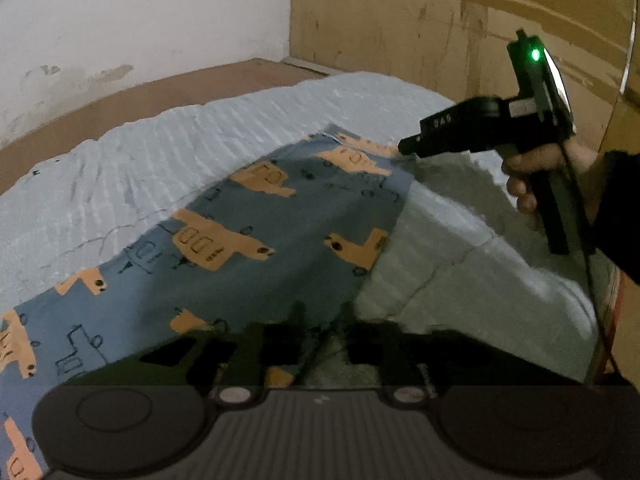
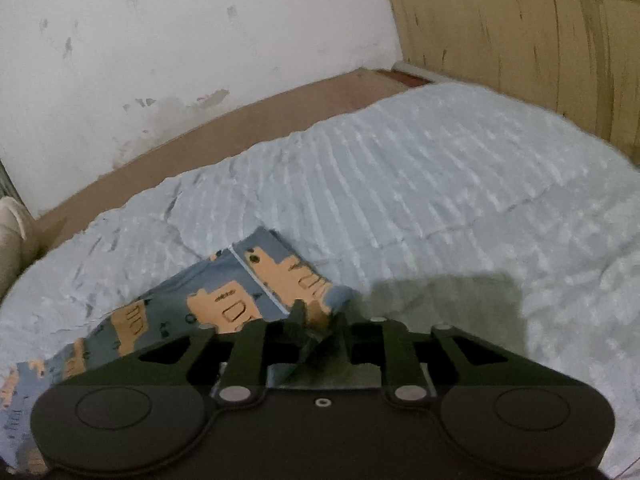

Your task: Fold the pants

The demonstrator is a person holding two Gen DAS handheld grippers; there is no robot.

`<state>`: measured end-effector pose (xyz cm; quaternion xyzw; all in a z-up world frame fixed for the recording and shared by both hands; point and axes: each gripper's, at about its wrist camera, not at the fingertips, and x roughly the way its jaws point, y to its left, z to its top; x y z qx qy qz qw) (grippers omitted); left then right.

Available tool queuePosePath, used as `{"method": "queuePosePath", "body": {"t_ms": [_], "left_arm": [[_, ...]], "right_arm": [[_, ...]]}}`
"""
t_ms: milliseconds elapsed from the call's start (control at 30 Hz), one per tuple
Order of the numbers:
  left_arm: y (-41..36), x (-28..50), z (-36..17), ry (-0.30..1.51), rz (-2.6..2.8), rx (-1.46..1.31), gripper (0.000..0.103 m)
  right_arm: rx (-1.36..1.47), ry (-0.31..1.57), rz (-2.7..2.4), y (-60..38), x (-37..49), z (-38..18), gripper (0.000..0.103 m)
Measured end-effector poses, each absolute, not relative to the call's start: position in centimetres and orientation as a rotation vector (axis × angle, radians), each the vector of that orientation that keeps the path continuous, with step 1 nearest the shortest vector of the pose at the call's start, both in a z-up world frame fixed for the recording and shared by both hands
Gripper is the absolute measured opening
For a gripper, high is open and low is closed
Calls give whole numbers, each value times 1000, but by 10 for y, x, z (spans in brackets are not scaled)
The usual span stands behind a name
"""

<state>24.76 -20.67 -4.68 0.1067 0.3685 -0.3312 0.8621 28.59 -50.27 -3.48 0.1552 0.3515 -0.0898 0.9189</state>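
Blue truck-print pants (image 1: 256, 240) cross the quilt (image 1: 160, 152); only my left view shows my right gripper (image 1: 404, 148), hand (image 1: 532, 172). Both grippers' (image 1: 320, 320) fingers look parted, cloth between.

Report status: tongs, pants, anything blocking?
Left tongs part open, pants edge between. Right tongs same, at far corner. Pants lie on blanket. Nothing in the way.

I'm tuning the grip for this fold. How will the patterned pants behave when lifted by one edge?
Probably floppy: the pants drape and crease over the blue blanket, so a lifted edge would sag. Likely light, being thin cloth that bunches at the right gripper. The textured blanket may drag on them a little.
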Motion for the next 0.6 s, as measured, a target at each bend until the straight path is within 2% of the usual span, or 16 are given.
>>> {"method": "queuePosePath", "body": {"t_ms": [33, 67, 100, 233, 300, 433, 600], "left_arm": [[-203, 248, -43, 763, -677, 209, 53], [-199, 248, -40, 758, -659, 201, 58], [-196, 248, -37, 756, -639, 193, 59], [-174, 257, -24, 745, -504, 141, 87], [-159, 262, -18, 738, -413, 103, 89], [-123, 265, 4, 722, -317, 35, 91], [-74, 254, 33, 671, -194, 27, 97]], "right_arm": [[300, 719, -186, -501, 289, -34, 41], [277, 709, -187, -498, 291, -31, 55], [253, 701, -184, -495, 295, -29, 62], [201, 697, -95, -474, 310, -24, 73], [193, 728, -10, -461, 321, -27, 81], [161, 822, 142, -433, 347, -41, 81], [45, 844, 32, -419, 378, -59, 81]]}}
